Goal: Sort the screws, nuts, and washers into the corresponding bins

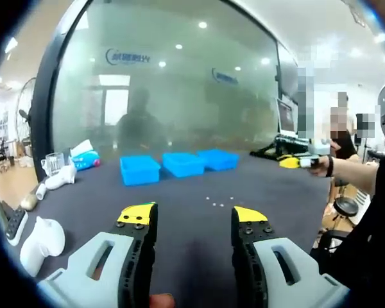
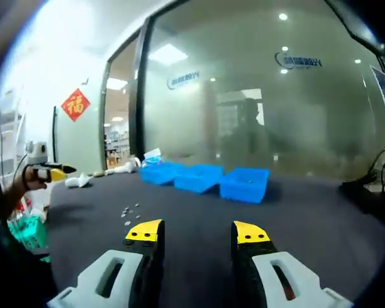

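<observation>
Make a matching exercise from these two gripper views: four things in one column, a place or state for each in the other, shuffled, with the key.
Things:
1. blue bins
2. small metal parts
3. left gripper
4. glass cup

Places or states:
A. scattered loose on the dark table
B. near the table's far left edge, by white objects
C. three in a row before the glass wall
D. jaws apart, holding nothing

Pairs: 1-C, 2-A, 3-D, 4-B

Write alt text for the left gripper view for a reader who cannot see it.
The left gripper, grey with yellow tips, hangs open and empty over a dark grey table. Beyond it lie a few tiny scattered metal parts, then three bright blue plastic bins in a row before a frosted glass wall.
</observation>
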